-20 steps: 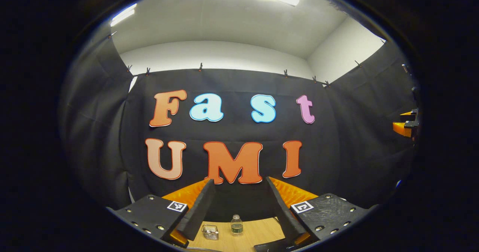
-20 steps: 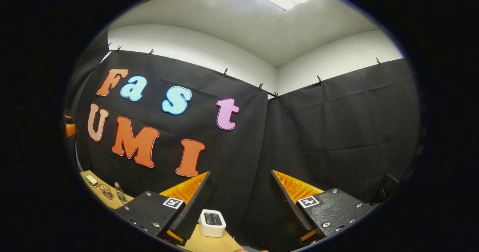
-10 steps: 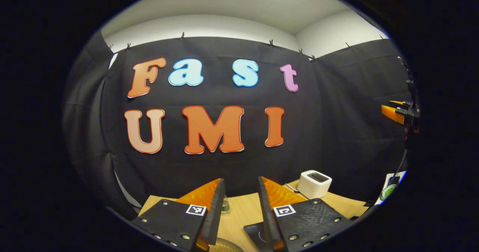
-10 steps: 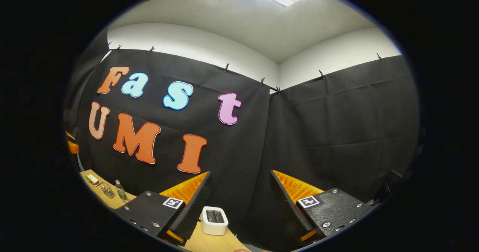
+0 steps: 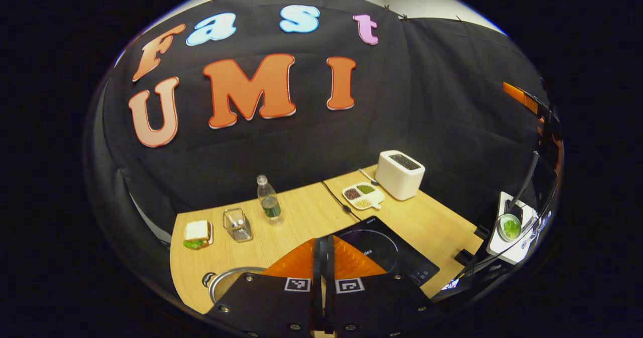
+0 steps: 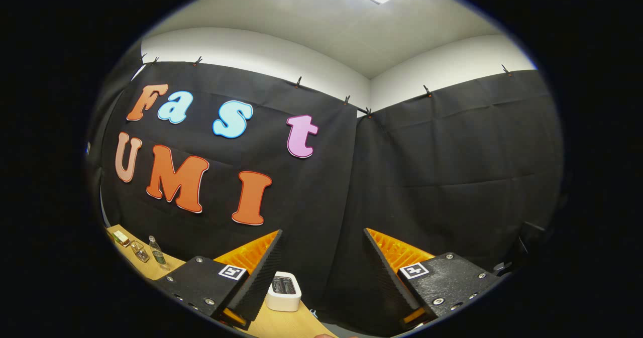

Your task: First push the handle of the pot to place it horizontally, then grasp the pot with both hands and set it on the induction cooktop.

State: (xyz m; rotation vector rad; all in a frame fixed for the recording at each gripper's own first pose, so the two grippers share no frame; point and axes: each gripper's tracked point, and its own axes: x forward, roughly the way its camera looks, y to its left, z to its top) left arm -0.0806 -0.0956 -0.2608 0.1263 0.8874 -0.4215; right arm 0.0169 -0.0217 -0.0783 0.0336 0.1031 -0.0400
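left gripper view: the left tongs are closed and empty, with the pot just lower left of them and the induction cooktop to their right. right tongs gape open, aimed high at the wall, so the left looks nearer.

Left gripper tipped downward, fingers now pressed together; bench, induction cooktop at 5 o'clock, pot at 7 o'clock revealed.

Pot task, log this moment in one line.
left claw shut | right claw open | pot on table, off cooktop
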